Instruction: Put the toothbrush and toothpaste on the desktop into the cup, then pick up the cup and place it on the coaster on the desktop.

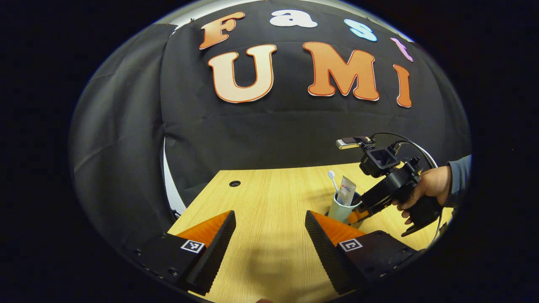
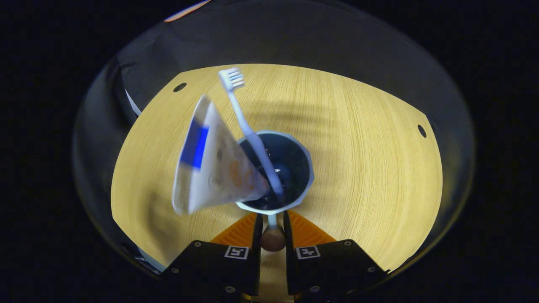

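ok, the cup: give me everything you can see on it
The cup is a pale, smooth-looking mug with a faceted rim and dark inside, standing upright on the wooden desktop. A toothbrush and a toothpaste tube lean out of it. The right gripper is closed on its thin handle. In the left gripper view the cup sits beside that gripper, held by a hand.

The left gripper [image 1: 269, 235] hangs low over the desktop [image 1: 269, 198] with its two fingers spread wide apart and nothing between them. The right gripper [image 2: 273, 229] tilts down toward the desktop from the right side, held by a hand [image 1: 425, 187] wrapped round its grip, a sleeve [image 1: 461, 172] at the wrist. Its fingers stand nearly together, pinched on the handle of the cup [image 2: 276, 170], though whether both truly press is hard to tell.
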